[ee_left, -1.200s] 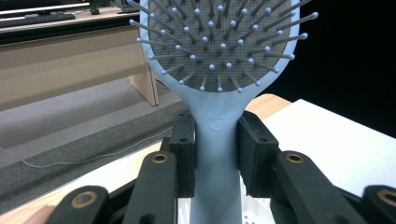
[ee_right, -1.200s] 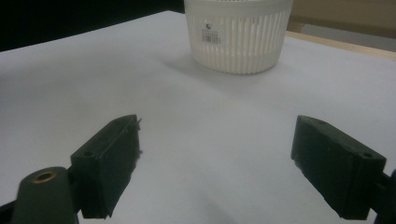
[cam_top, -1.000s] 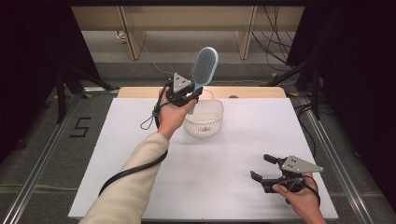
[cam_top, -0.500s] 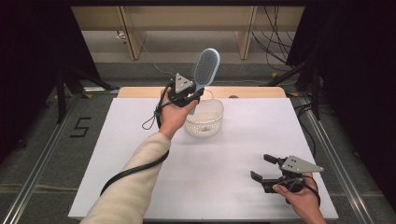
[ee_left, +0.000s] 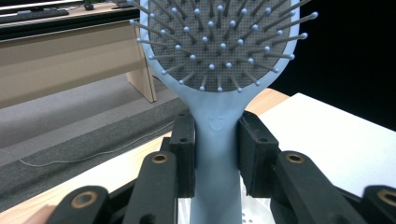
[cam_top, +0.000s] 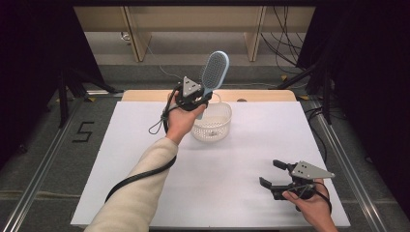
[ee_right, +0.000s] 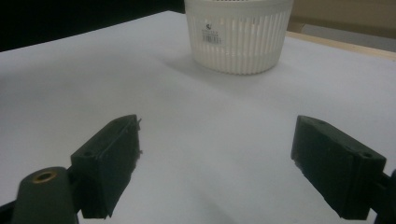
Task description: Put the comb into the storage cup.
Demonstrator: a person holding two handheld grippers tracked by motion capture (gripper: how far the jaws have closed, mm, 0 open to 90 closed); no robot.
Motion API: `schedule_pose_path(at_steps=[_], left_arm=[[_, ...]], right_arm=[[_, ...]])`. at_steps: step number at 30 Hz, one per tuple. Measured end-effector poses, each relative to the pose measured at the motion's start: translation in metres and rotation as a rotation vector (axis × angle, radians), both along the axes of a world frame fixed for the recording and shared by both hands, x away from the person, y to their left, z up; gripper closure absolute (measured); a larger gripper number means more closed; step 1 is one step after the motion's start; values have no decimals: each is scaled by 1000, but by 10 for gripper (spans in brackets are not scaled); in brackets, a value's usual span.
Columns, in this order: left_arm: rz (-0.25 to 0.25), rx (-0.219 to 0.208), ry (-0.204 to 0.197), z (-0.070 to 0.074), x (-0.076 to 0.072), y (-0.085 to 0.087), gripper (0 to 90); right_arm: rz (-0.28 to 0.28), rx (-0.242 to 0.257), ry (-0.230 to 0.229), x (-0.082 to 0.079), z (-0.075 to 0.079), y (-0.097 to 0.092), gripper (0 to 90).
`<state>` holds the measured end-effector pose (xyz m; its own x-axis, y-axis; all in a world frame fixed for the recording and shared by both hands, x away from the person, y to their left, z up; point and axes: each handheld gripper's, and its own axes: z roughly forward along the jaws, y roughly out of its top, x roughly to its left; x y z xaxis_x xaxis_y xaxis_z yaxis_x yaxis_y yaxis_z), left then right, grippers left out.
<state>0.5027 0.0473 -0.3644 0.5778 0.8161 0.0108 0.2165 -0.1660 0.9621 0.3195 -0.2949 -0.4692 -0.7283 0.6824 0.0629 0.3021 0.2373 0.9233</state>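
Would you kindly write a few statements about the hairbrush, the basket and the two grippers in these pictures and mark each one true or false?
1. The left gripper is clamped on the handle of the blue hairbrush. True.
2. The hairbrush lies flat on the table. False: it is held up in the air above the white basket, head uppermost.
3. The right gripper holds the basket. False: its jaws stand open with nothing between them, well apart from the basket.
4. The basket stands upright on the white table. True.
5. The hairbrush's bristles face the left gripper's camera. True.
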Motion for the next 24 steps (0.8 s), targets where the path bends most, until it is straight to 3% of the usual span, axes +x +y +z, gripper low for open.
schedule_pose_path(at_steps=[24], left_arm=[[-10,3,6,-3,2,-4,695]], right_arm=[[2,3,-2,0,0,0,161]])
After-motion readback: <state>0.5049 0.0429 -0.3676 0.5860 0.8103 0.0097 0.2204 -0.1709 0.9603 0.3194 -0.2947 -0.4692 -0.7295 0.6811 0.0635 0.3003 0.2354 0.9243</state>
